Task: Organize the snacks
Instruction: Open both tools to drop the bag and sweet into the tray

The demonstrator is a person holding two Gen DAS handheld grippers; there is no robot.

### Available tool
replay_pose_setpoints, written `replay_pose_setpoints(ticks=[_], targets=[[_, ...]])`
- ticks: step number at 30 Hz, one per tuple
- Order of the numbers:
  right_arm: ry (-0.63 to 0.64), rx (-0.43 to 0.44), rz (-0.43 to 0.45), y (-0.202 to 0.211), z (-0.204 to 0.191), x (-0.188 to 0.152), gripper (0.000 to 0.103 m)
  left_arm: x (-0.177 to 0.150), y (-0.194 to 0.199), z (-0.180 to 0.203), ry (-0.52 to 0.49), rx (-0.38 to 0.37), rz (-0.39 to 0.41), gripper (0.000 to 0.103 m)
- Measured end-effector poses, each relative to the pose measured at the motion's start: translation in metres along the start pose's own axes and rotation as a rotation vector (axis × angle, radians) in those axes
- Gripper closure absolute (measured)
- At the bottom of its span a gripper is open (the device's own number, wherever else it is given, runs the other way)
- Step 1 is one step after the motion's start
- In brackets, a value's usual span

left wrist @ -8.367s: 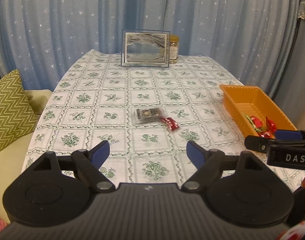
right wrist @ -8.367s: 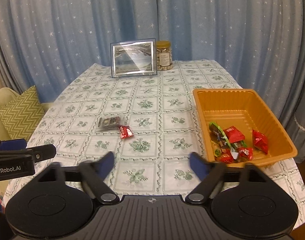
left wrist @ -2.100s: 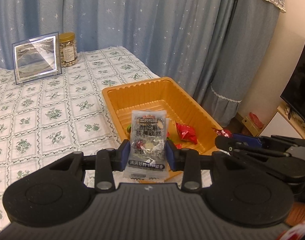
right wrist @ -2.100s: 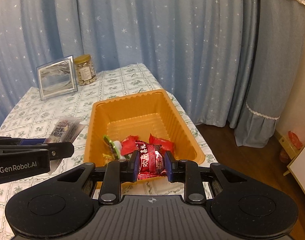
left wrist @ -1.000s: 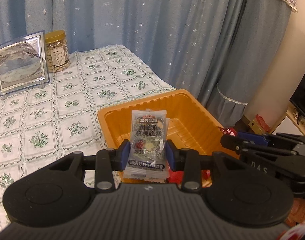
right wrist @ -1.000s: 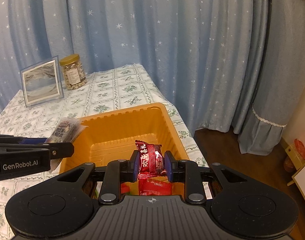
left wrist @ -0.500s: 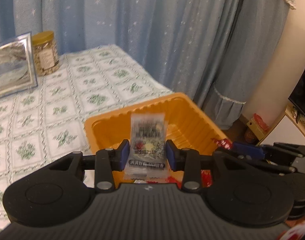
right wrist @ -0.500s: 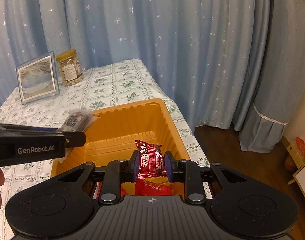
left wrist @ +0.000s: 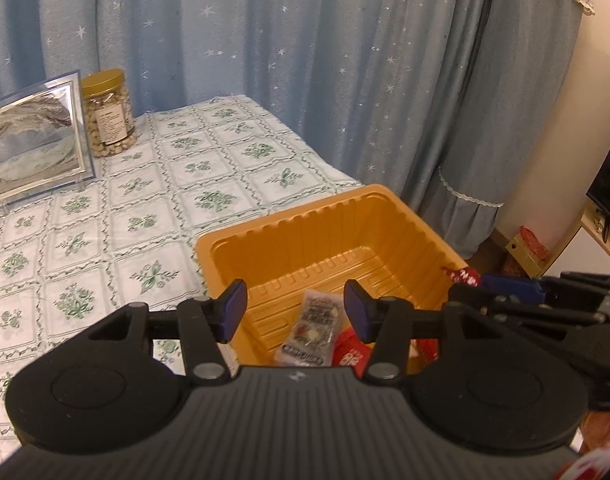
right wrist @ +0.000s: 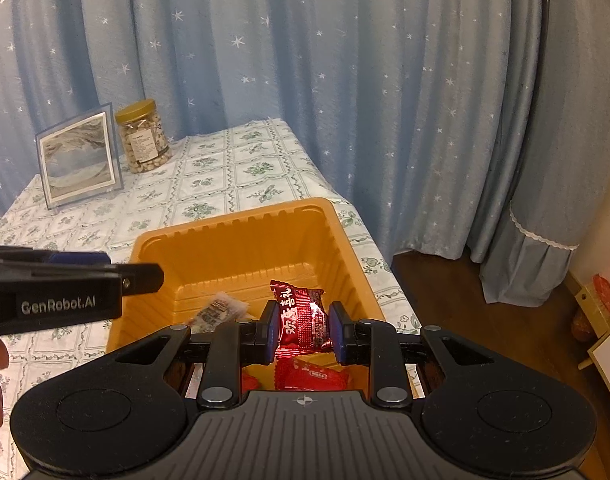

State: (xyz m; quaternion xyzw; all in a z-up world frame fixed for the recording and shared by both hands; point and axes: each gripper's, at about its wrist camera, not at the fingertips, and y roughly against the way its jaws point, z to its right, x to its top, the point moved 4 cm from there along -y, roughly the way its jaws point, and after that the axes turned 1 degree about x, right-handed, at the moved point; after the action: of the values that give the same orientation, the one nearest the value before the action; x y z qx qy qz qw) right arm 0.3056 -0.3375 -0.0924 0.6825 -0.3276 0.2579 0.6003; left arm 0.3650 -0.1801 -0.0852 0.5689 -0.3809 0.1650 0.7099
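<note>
An orange plastic tray (left wrist: 289, 220) (right wrist: 241, 224) sits at the right edge of the table. My left gripper (left wrist: 295, 308) hovers over its near end; its jaws are opening, with nothing pressed between them. The clear nut packet (left wrist: 315, 330) (right wrist: 217, 310) lies below them on the tray floor, beside red packets (left wrist: 349, 354). My right gripper (right wrist: 301, 330) is shut on a red candy packet (right wrist: 303, 316) held above the tray's near end, over other red packets (right wrist: 311, 376). The left gripper (right wrist: 137, 274) shows side-on at the left of the right wrist view.
A framed picture (left wrist: 33, 140) (right wrist: 79, 160) and a gold-lidded jar of nuts (left wrist: 109, 114) (right wrist: 145, 138) stand at the table's far end before blue star curtains. The green-patterned tablecloth (left wrist: 145, 200) covers the table. Floor and low furniture lie to the right, past the table edge.
The left gripper's jaws have spread and the clear packet has dropped from them into the tray. The right gripper still holds its red packet in the same place.
</note>
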Motion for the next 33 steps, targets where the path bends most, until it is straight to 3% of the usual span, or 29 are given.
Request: replay_pose_setpoints(ticks=[24, 27, 28, 30, 33], targets=[[-0.023, 0.055, 0.027, -0.019, -0.016, 0.025, 0.076, -0.016, 0.005, -0.030, 0.036, 0.039, -0.006, 0.053], [-0.050, 0.092, 0.029, -0.025, -0.015, 0.027, 0.075, -0.018, 0.005, -0.033, 0.043, 0.042, -0.006, 0.053], [-0.064, 0.099, 0.023, -0.027, -0.014, 0.027, 0.072, -0.019, 0.005, -0.034, 0.045, 0.043, -0.005, 0.053], [-0.089, 0.099, 0.039, -0.026, -0.010, 0.028, 0.034, -0.021, 0.005, -0.036, 0.048, 0.049, -0.007, 0.050], [-0.102, 0.096, 0.053, -0.022, -0.005, 0.027, 0.033, -0.024, 0.007, -0.040, 0.054, 0.058, -0.009, 0.048]])
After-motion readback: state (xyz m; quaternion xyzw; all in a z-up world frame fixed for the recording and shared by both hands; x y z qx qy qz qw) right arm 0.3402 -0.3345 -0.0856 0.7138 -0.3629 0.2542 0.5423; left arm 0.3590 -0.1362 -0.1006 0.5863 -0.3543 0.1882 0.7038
